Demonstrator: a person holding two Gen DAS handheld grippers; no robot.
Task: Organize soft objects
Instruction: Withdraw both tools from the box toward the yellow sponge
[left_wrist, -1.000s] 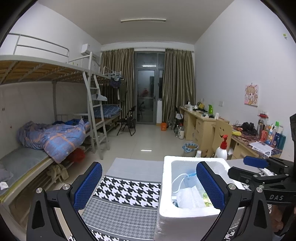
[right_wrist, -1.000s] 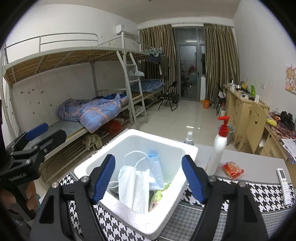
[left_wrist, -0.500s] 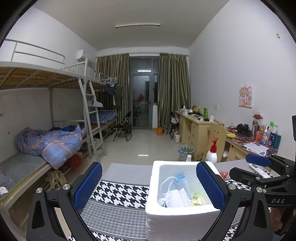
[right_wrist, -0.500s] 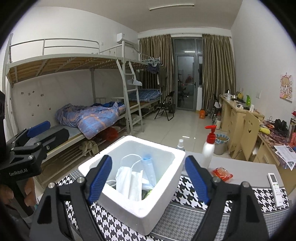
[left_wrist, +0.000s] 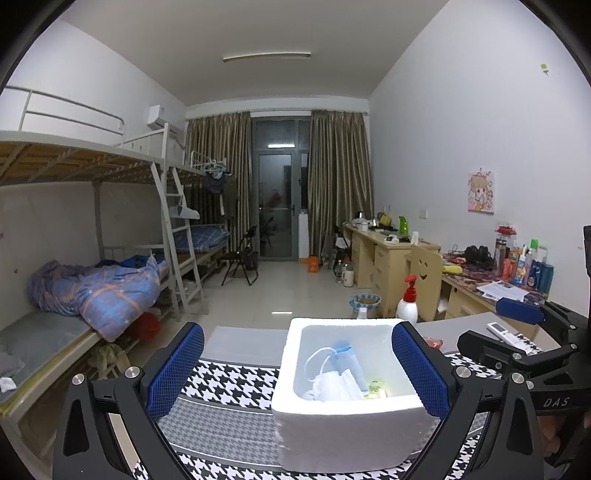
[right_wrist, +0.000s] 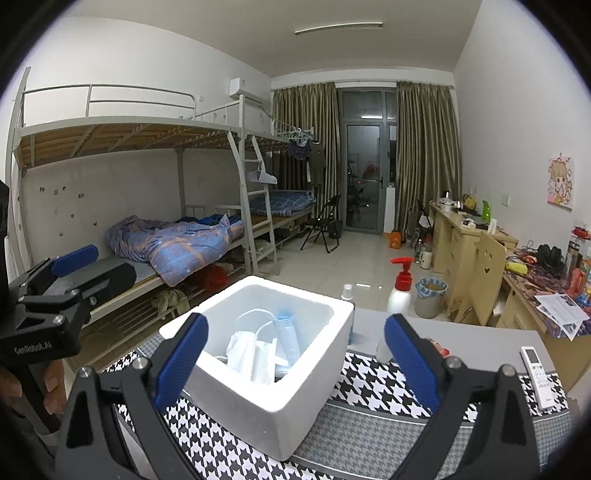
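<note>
A white foam box (left_wrist: 347, 424) (right_wrist: 277, 384) stands on a houndstooth cloth (left_wrist: 236, 384) (right_wrist: 384, 384). In it lie white face masks (left_wrist: 334, 386) (right_wrist: 255, 354), a blue mask (left_wrist: 349, 360) (right_wrist: 288, 334) and something green (left_wrist: 375, 387). My left gripper (left_wrist: 297, 373) is open and empty, held above and in front of the box. My right gripper (right_wrist: 295, 365) is open and empty, above the box on its right side. Each gripper also shows in the other's view, the right one (left_wrist: 517, 332) and the left one (right_wrist: 70, 266).
A white pump bottle with a red top (left_wrist: 408, 302) (right_wrist: 400, 288) stands behind the box. A small clear bottle (right_wrist: 347, 291), a red packet (left_wrist: 432, 341) and a white remote (right_wrist: 535, 373) (left_wrist: 504, 330) lie on the grey table. A bunk bed is on the left, desks on the right.
Both grippers have pulled back and up from the box, which now looks smaller and lower in both views. Both stay open and empty.
</note>
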